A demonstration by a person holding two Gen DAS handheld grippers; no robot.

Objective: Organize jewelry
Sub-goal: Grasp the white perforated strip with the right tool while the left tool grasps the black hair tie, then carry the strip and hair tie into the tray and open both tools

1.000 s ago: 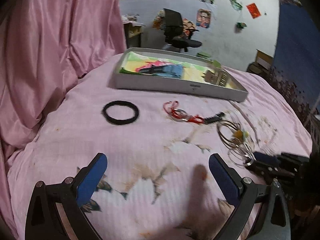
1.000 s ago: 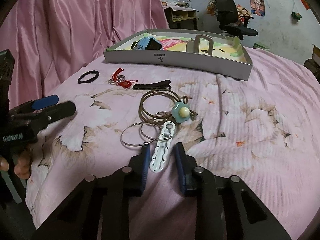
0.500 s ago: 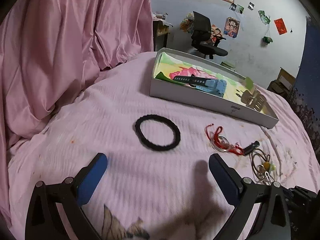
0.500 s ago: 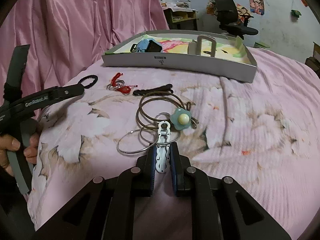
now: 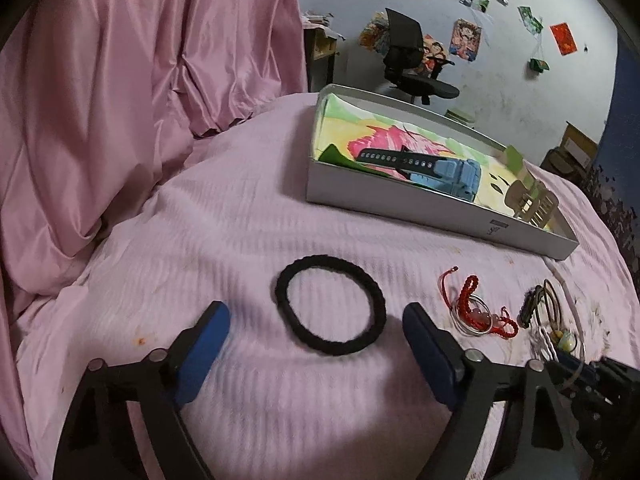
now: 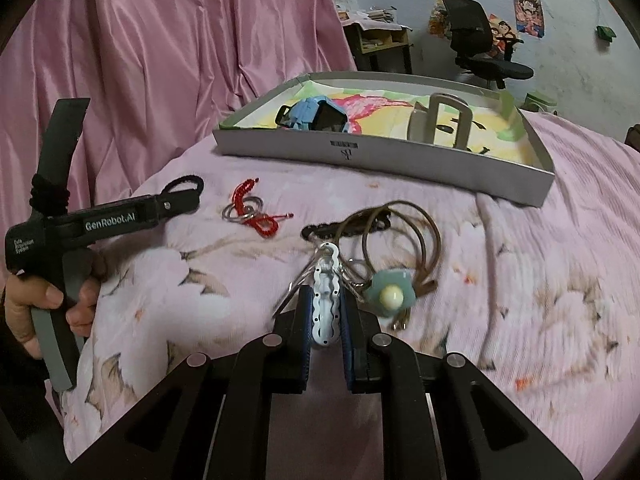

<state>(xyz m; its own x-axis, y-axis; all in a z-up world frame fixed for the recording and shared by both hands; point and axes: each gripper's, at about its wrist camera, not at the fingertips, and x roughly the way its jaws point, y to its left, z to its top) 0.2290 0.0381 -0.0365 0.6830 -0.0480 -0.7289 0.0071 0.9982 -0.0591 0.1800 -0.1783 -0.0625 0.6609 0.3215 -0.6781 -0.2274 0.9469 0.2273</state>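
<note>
White hair clip (image 6: 326, 304) pinched in R gripper (image 6: 325, 320); L gripper (image 5: 316, 344) jaws spread by black hair tie (image 5: 330, 308).

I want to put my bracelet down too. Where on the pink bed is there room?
Bare cloth lies right of the flower tie, below the tray, and left of the black ring toward the curtain. It is crowded between the red cord and the flower tie.

A bedroom: pink floral bedsheet (image 6: 520, 272), cartoon posters (image 5: 466, 38), office chair (image 5: 412, 60) by the wall.
</note>
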